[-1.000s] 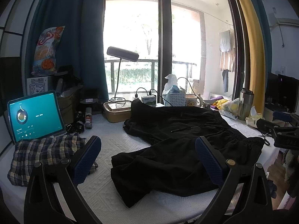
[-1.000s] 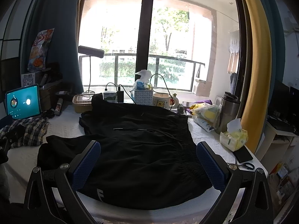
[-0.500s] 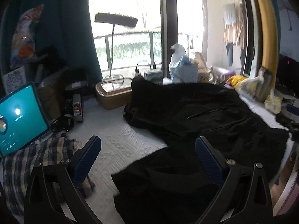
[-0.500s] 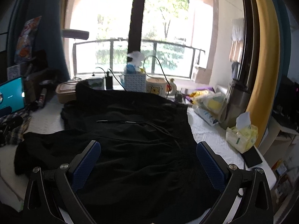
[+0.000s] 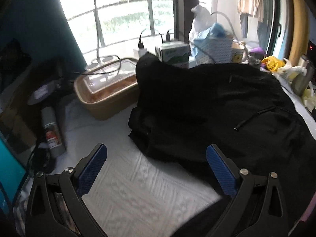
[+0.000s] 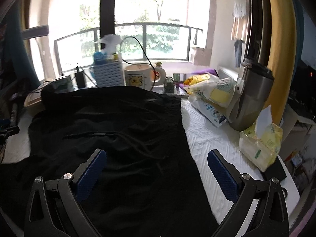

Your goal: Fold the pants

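Note:
Black pants [image 5: 207,108] lie spread and rumpled on a white textured table cover [image 5: 138,193]. A drawstring [image 5: 254,116] shows on top of them. My left gripper [image 5: 156,169] is open and empty, low over the white cover at the pants' left edge. In the right wrist view the pants [image 6: 118,134] fill the middle, their waistband edge running along the right. My right gripper [image 6: 157,172] is open and empty, low over the pants near that edge.
A tan lidded box [image 5: 106,92], a spray can [image 5: 52,132] and a teal tablet [image 5: 7,173] sit at the left. A white basket [image 6: 108,73], a mug [image 6: 140,75], a steel tumbler [image 6: 250,100], a tissue pack [image 6: 260,144] and a black phone [image 6: 274,169] sit at the back and right.
Both grippers have moved forward and down toward the table. The left one has shifted toward the far leg of the pants; the plaid cloth has dropped out of view. Both stay open.

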Demonstrator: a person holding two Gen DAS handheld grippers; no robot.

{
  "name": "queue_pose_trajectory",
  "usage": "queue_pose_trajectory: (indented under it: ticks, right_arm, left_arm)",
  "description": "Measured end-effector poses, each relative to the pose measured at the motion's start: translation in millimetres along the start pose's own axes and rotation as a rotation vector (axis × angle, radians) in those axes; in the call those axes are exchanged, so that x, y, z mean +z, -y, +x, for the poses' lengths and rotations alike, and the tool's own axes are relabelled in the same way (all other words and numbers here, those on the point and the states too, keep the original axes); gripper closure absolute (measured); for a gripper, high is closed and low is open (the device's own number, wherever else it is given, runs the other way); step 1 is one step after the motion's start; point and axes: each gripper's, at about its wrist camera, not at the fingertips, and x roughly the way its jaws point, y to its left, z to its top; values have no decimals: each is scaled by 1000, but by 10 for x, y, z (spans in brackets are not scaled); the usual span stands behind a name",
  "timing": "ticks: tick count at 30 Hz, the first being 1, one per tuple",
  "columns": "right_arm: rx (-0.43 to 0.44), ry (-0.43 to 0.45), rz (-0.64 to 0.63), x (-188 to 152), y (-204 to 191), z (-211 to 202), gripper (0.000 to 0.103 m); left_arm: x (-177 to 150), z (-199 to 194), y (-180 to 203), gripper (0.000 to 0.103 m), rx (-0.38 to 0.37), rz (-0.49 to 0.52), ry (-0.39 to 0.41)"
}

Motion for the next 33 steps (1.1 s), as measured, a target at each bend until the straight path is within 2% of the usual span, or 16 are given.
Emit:
queue_pose_trajectory:
  ticks: [6,10,11,12,13,14,17,19,21,24,29,32,33]
  right_arm:
    - [5,-71,54,130,137,336,0]
    - [0,-90,61,147,153,440,0]
    - [0,-94,61,138,153,451,0]
    - [1,-98,61,131,155,467,0]
    - [1,-100,61,124,156,475,0]
    - [2,-102,62,116,161,479,0]
    - [5,-98,67,98,173,472,0]
    - [9,-92,66,90,172,445,0]
    - [15,-86,63,82,159,409,0]
    - [28,-77,55,40,155,378,0]
    - [15,-137,65,-113,216,481,0]
    - [30,-138,48,-136,214,438,0]
    - [36,-134,39,-134,209,410,0]
  left_arm:
    - [204,474,-104,3,51,35,-79]
    - [254,652,-80,5,21,73,-104]
    - [242,690,-75,21,-6,84,-110]
    - [228,730,-76,50,-23,89,-125]
    - [197,778,-91,58,-38,78,-151]
    - [184,749,-137,66,-64,43,-122]
    - [117,634,-142,99,-57,41,-126]
    - [48,529,-122,99,-69,39,-130]
    - [-89,348,-55,100,-47,57,-125]
    - [-282,83,-54,100,-53,21,-125]
    - [-577,-354,-44,99,-39,-7,-107]
    - [-658,-327,-89,99,-18,-30,-127]
    - [-674,-305,-109,96,-19,-41,-140]
